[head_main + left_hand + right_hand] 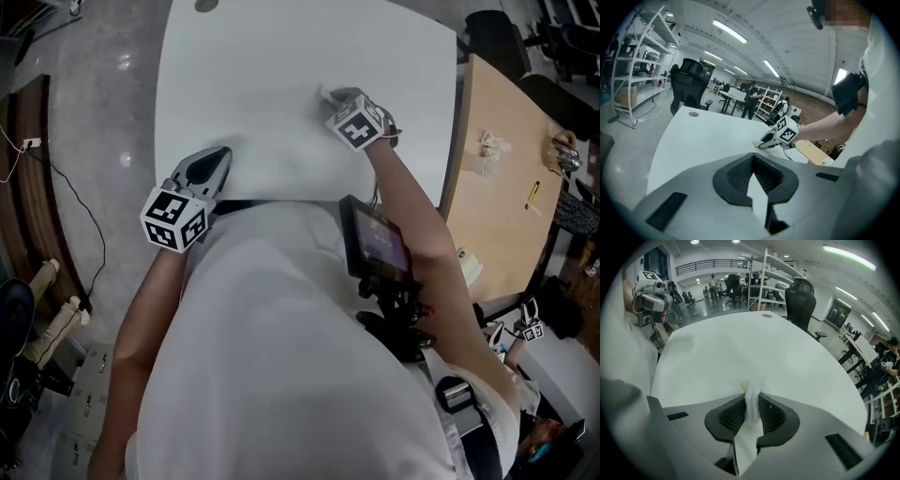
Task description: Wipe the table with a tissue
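The white table fills the upper middle of the head view. My right gripper points steeply down at its right part, shut on a crumpled white tissue that rests on the tabletop. In the right gripper view the tissue is pinched between the pads and bunches out past the right gripper. My left gripper hovers over the table's near left edge, jaws together, nothing in them. The left gripper view shows the left gripper empty, with the right gripper and tissue beyond it.
A wooden table with small items stands to the right of the white one. A round grommet sits at the white table's far edge. Beyond it are a black office chair and a shelf rack. People stand far off.
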